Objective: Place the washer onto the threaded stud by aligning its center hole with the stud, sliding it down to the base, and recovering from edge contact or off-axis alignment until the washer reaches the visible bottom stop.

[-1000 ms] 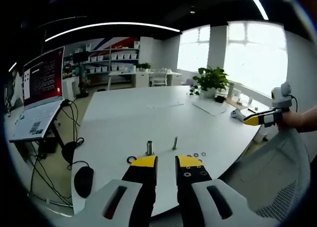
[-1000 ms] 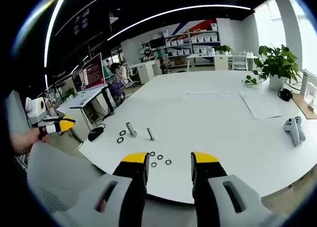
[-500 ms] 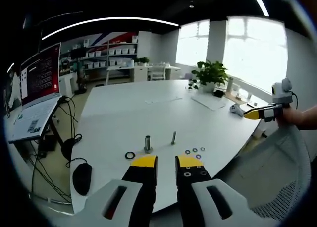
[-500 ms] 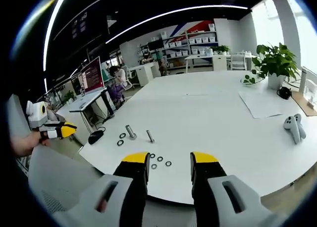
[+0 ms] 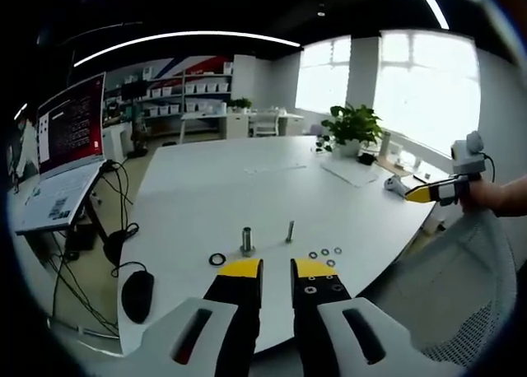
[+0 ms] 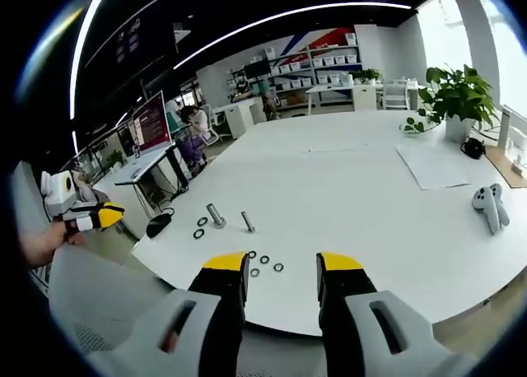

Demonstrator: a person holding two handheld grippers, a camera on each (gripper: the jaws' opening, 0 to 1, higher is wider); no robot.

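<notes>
over table edge [image 6: 346, 328], both hand-held grippers level

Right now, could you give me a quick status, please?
Left gripper open, empty. Right gripper open, empty. Washers loose beside stud. Nothing blocking.

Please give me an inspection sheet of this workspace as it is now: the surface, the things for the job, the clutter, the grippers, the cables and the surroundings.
Surface: white table, mostly bare.
Job's things: thin threaded stud and thicker bolt standing upright; small washers loose beside them, larger rings near the bolt.
Clutter: paper sheet, white controller.
Grippers: left gripper open, empty; right gripper open, empty.
Cables: black cables and mouse at the table's edge.
Surroundings: laptop, potted plant, shelves, windows.
</notes>
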